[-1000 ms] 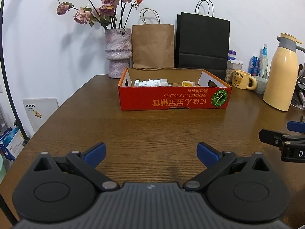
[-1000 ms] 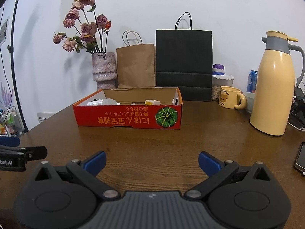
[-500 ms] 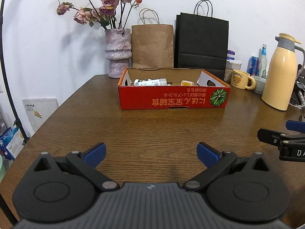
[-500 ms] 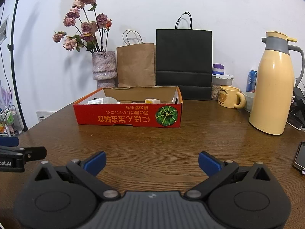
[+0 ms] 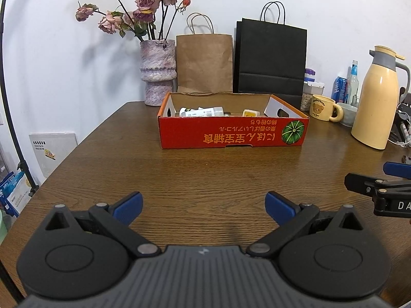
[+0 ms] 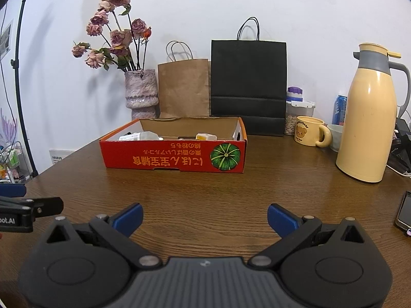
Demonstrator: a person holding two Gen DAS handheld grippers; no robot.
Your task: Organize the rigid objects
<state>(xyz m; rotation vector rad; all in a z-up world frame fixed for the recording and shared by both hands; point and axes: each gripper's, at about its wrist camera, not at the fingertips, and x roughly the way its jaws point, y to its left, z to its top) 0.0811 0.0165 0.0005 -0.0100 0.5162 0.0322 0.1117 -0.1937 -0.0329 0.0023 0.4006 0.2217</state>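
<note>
Since both the left gripper [image 5: 203, 205] and the right gripper [image 6: 204, 217] hang wide open and hold nothing, a reach into the red box [image 5: 231, 134], where the white bottle [image 5: 203, 112] lies, could bump its wall and push it along the worktop [image 5: 205, 172].

A shallow red cardboard box [image 5: 231, 134] sits on the table, holding a lying white bottle [image 5: 203, 112] and a small yellow packet [image 5: 250, 113].
</note>
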